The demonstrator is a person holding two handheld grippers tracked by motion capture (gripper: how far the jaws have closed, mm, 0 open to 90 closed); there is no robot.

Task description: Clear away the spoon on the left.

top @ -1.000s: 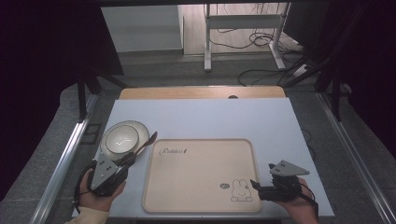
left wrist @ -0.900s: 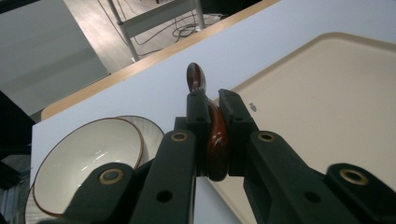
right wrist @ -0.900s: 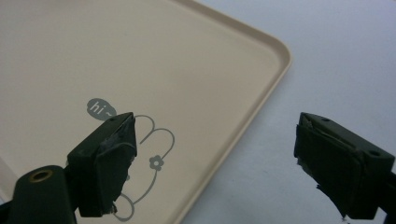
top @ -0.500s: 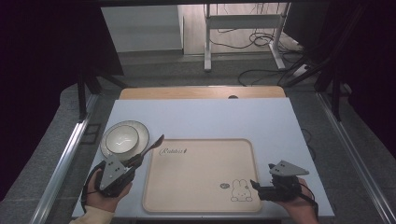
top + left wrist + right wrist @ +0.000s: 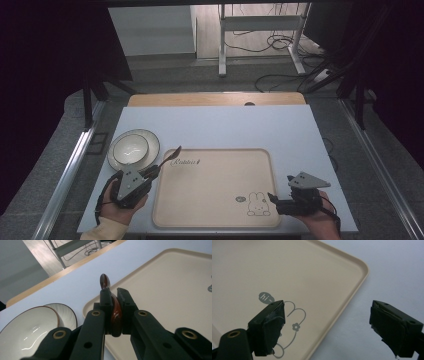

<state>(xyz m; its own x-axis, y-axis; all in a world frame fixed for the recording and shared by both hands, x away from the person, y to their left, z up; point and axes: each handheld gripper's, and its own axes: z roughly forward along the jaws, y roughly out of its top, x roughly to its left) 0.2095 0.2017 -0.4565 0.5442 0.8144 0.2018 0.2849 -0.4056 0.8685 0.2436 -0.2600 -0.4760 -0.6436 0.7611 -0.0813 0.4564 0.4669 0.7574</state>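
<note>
Left gripper (image 5: 113, 312) clamps glossy red-brown wooden spoon (image 5: 113, 310) mid-handle at 7 o'clock of beige plastic tray (image 5: 216, 187), bowl end toward 1 o'clock: likely light, stiff, slick lacquer, so grip w/ flat pads; right gripper (image 5: 327, 325) gapes empty.

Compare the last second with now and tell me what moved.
The left tongs, still shut on the brown spoon, shifted slightly toward the beige tray, the spoon's tip now over its corner. The right tongs, bowl and plate stayed put.
</note>
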